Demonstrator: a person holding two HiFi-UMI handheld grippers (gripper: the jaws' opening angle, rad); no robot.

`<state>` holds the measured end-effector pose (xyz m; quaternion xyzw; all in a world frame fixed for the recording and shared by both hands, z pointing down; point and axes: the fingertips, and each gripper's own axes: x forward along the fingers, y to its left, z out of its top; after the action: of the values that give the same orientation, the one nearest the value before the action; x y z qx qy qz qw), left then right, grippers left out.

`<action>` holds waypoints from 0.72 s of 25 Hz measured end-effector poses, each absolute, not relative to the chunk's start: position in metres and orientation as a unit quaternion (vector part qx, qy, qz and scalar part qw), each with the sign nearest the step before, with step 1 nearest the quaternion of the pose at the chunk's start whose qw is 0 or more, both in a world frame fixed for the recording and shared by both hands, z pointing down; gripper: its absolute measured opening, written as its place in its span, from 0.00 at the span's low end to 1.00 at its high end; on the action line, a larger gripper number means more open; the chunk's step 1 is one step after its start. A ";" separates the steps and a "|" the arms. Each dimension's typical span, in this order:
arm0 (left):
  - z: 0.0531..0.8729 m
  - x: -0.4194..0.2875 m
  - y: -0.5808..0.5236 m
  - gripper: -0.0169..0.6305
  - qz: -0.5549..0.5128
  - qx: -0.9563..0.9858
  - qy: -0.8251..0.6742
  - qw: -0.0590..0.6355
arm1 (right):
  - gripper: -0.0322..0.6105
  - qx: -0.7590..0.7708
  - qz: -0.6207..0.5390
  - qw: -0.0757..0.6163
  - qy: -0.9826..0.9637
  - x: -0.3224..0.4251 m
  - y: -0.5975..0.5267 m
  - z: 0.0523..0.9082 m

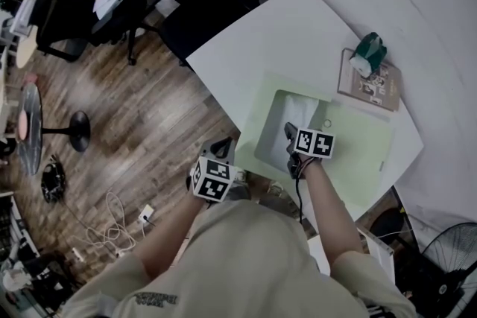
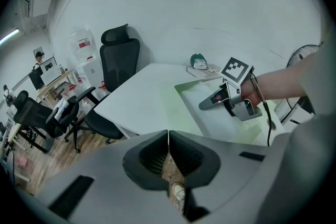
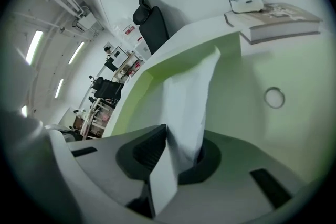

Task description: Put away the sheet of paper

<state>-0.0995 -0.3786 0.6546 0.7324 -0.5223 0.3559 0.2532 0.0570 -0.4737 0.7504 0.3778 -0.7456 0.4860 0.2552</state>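
No readable text anywhere. Shirt print (image 1: 156, 299): too small, illegible. Book (image 1: 370, 82) on bench (image 1: 261, 33): cover print blurred, unreadable. Cube (image 1: 214, 180) on left gripper (image 1: 226, 143), cube (image 1: 314, 142) on right gripper (image 1: 289, 129): black-and-white square marker patterns only. Red label on water bottle (image 2: 81, 42): illegible.

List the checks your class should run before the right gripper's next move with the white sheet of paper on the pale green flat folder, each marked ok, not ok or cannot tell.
1. Right gripper grips the white sheet of paper: ok, shut on its near edge.
2. Sheet lies flat: not ok, the held end is lifted and curved.
3. Sheet is inside the pale green flat folder: cannot tell.
4. Left gripper steadies the folder: not ok, shut, empty, off the white table.
5. Brown book clear of the sheet: ok, at the folder's far edge.
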 end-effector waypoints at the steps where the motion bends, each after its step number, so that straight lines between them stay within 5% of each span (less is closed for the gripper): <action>1: 0.654 -0.100 -0.378 0.06 0.356 0.732 -0.522 0.254 | 0.17 0.384 0.477 0.260 -0.747 0.060 -0.475 0.749; 5: 0.651 -0.097 -0.378 0.06 0.351 0.735 -0.521 0.253 | 0.47 0.418 0.420 0.306 -0.745 0.078 -0.477 0.742; 7: 0.648 -0.096 -0.379 0.06 0.350 0.738 -0.520 0.250 | 0.53 0.437 0.385 0.328 -0.744 0.091 -0.480 0.736; 14: 0.626 -0.086 -0.390 0.06 0.332 0.753 -0.521 0.227 | 0.54 0.452 0.333 0.315 -0.765 0.116 -0.482 0.684; 18: 0.608 -0.085 -0.398 0.06 0.323 0.761 -0.524 0.206 | 0.41 0.459 0.315 0.275 -0.784 0.126 -0.477 0.640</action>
<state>-0.0849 -0.3980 0.6085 0.7607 -0.5243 0.3226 0.2058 0.1258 -0.4771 0.6401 0.4591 -0.7837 0.3153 0.2750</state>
